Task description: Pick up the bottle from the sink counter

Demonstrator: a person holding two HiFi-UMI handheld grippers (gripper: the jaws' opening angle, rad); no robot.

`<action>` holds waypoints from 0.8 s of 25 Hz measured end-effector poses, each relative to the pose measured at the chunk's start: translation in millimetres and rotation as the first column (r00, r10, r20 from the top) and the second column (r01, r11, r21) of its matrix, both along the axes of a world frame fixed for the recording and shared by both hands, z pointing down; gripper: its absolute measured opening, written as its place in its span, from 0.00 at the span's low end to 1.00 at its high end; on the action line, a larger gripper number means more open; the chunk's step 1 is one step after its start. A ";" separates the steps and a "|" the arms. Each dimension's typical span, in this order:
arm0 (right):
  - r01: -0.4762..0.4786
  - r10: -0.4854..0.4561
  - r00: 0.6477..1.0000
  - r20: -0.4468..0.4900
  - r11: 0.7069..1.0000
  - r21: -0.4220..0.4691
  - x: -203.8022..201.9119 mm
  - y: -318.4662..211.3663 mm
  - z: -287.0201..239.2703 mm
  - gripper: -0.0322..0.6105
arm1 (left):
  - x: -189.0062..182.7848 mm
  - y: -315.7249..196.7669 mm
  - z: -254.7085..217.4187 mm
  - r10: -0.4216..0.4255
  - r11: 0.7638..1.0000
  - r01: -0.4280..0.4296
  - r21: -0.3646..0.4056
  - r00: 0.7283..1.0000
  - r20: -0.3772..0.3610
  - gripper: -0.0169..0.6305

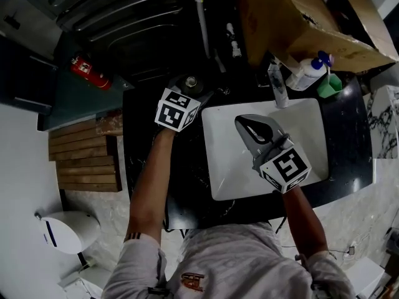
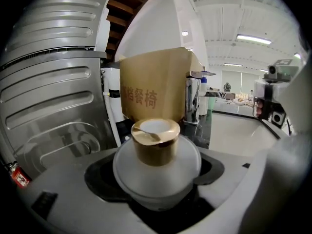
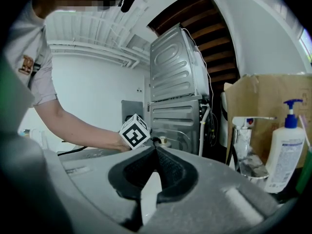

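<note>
A frosted white bottle (image 2: pixel 157 172) with a gold cap (image 2: pixel 155 141) stands on the black sink counter (image 1: pixel 144 142), left of the basin. In the head view only its top (image 1: pixel 191 81) shows, just past the marker cube. My left gripper (image 2: pixel 157 189) has its jaws round the bottle's body, and they bear on both of its sides. My right gripper (image 1: pixel 247 124) hovers over the white basin (image 1: pixel 224 173) with its jaws shut and nothing between them; in its own view the right gripper (image 3: pixel 155 152) points towards the left hand.
A white pump bottle (image 1: pixel 304 75), a green item (image 1: pixel 329 85) and the tap (image 1: pixel 278 85) stand behind the basin under a cardboard box (image 1: pixel 299 17). A ribbed metal appliance (image 1: pixel 124 17) rises behind the bottle. A red fire extinguisher (image 1: pixel 91 72) lies to the left.
</note>
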State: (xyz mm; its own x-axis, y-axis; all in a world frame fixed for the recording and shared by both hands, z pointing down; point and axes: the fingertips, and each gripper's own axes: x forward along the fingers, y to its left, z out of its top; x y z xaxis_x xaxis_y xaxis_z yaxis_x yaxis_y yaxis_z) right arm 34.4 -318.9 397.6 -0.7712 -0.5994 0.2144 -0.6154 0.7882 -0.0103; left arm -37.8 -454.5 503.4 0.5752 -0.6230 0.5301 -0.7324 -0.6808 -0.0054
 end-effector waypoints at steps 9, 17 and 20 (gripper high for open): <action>-0.016 0.016 1.000 0.003 1.000 -0.004 3.1 -2.4 2.6 0.05 | -0.6 4.2 -1.4 -0.008 1.000 0.008 0.007 1.000 -0.001 0.54; -0.033 0.033 0.999 0.018 0.999 0.009 2.6 -1.2 -5.5 0.05 | -5.2 27.7 -44.3 -0.025 0.996 0.027 0.082 0.999 -0.030 0.54; -0.035 0.034 0.999 0.025 0.999 0.026 1.1 1.6 -14.1 0.05 | -7.6 42.1 -65.6 -0.031 0.992 0.036 0.119 0.998 -0.047 0.54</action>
